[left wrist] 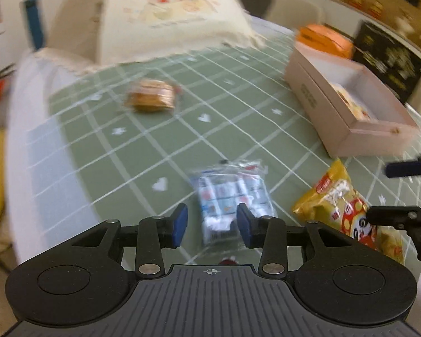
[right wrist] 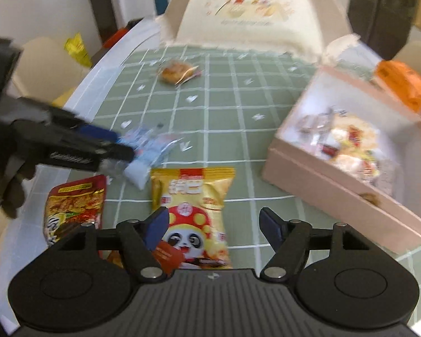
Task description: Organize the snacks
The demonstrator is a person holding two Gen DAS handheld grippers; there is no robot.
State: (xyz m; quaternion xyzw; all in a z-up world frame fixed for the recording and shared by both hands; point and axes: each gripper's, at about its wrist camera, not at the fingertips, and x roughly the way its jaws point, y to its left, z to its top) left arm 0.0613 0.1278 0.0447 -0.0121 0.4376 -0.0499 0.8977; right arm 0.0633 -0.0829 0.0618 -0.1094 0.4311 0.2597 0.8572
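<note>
My left gripper [left wrist: 212, 221] is open, its blue pads on either side of a clear blue-and-white snack packet [left wrist: 231, 196] lying on the green checked tablecloth; it also shows in the right wrist view [right wrist: 113, 144] at that packet [right wrist: 146, 151]. My right gripper [right wrist: 214, 226] is open above a yellow panda snack bag [right wrist: 195, 205], which also shows in the left wrist view [left wrist: 337, 205]. A red-brown snack bag [right wrist: 72, 207] lies at the left. A wrapped golden pastry [left wrist: 151, 97] lies farther back. The pink open box [right wrist: 348, 193] at the right holds several snacks.
A cream chair back with a cartoon print [right wrist: 252, 14] stands at the table's far side. An orange object [right wrist: 401, 81] and a black box [left wrist: 387, 59] sit behind the pink box [left wrist: 337, 120]. The table's white edge [right wrist: 22, 196] runs along the left.
</note>
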